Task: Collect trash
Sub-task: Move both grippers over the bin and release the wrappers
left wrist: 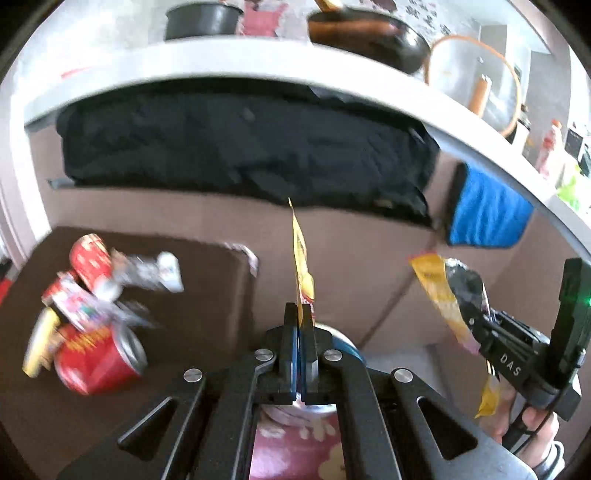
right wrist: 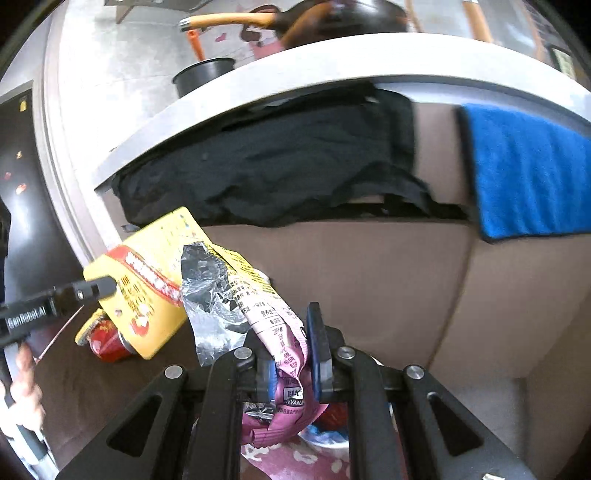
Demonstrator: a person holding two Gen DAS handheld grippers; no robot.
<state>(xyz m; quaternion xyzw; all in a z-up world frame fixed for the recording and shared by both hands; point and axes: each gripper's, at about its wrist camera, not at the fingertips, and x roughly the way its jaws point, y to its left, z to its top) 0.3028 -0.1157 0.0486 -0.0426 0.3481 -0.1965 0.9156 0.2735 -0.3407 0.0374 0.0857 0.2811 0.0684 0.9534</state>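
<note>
My left gripper [left wrist: 300, 314] is shut on a flat yellow snack packet [left wrist: 303, 273], held edge-on and upright; it also shows in the right wrist view [right wrist: 144, 284] with the left fingers [right wrist: 99, 286] on it. My right gripper [right wrist: 291, 343] is shut on a crumpled yellow, pink and silver wrapper [right wrist: 266, 314]; it also shows in the left wrist view [left wrist: 450, 295]. A pink patterned bin [left wrist: 291, 446] stands below both grippers. Red cans [left wrist: 99, 358] and wrappers [left wrist: 144, 273] lie on the dark brown table [left wrist: 192, 295] at left.
A brown sofa [right wrist: 369, 277] fills the background with a black cloth [left wrist: 240, 147] and a blue towel [right wrist: 532, 173] over its back. A grey counter [left wrist: 184, 70] behind holds black pots [left wrist: 201, 20] and a pan.
</note>
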